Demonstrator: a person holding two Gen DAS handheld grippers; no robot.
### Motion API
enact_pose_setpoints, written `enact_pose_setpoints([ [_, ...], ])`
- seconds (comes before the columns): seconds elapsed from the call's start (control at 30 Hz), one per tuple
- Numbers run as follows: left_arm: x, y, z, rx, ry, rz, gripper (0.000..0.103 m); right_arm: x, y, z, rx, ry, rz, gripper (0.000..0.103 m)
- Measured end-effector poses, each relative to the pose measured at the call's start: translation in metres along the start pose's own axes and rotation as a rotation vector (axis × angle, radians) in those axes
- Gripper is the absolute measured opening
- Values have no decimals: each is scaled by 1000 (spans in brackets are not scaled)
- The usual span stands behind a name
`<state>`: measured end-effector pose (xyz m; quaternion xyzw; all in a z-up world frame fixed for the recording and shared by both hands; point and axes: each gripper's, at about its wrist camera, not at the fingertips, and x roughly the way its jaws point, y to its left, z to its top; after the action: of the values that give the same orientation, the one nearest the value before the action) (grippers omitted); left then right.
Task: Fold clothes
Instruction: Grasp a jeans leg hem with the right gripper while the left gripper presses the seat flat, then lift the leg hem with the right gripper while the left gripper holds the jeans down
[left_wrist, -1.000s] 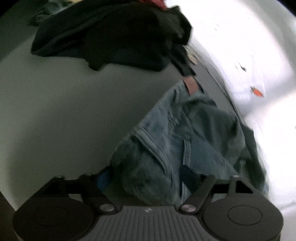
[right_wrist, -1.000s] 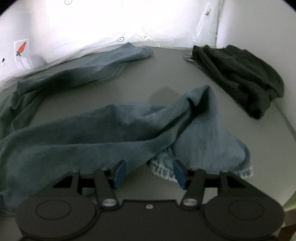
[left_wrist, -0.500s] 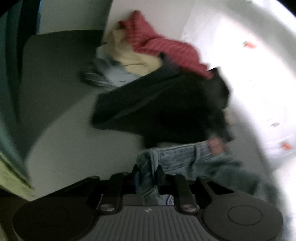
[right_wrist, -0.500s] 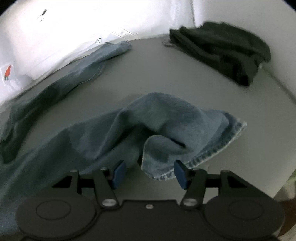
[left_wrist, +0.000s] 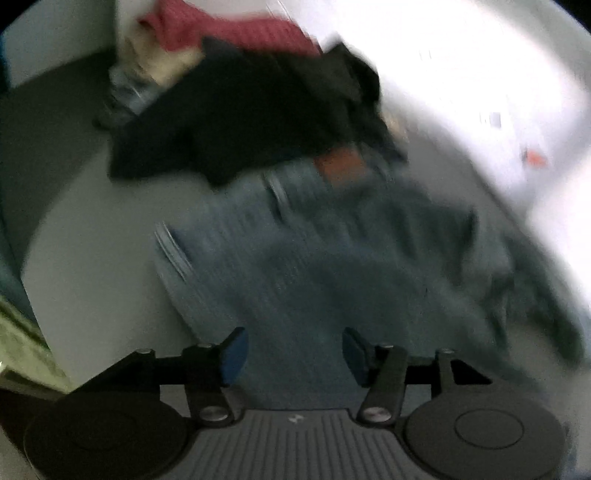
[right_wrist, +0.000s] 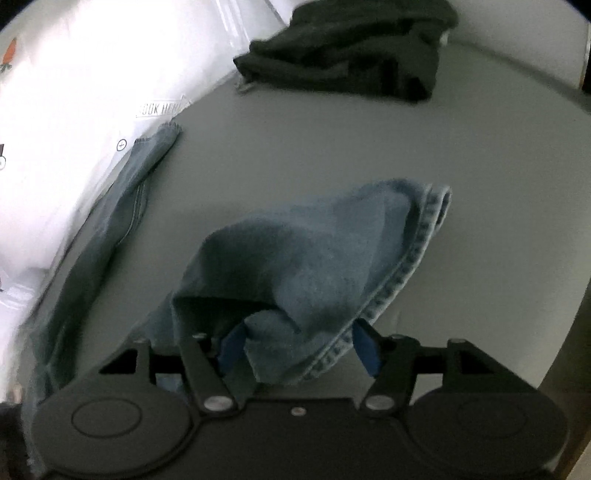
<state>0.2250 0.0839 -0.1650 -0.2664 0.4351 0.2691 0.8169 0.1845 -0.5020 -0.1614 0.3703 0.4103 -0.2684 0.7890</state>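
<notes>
From my right gripper's camera, up and to the left, I can partly read a white label (right_wrist: 160, 108) on the white sheet (right_wrist: 74, 92): "OOK HERE", first letter unclear. Nothing legible from my left camera.

The jeans (right_wrist: 314, 266) are blue denim cloth, rough and matt, with a stitched hem. The table (right_wrist: 332, 147) looks smooth and matt grey, and the dark garment (right_wrist: 351, 62) is soft matt cloth. The right gripper (right_wrist: 295, 347) is matt black plastic with shiny metal screws.
</notes>
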Motion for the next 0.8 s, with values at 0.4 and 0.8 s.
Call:
enact_pose_setpoints([
  [0.4, 44, -45, -32, 176, 132, 84, 72, 2, 11, 10, -481, -101, -45, 18],
  [0.8, 54, -53, -39, 234, 133, 166, 87, 2, 16, 44, -796, -244, -300, 59],
])
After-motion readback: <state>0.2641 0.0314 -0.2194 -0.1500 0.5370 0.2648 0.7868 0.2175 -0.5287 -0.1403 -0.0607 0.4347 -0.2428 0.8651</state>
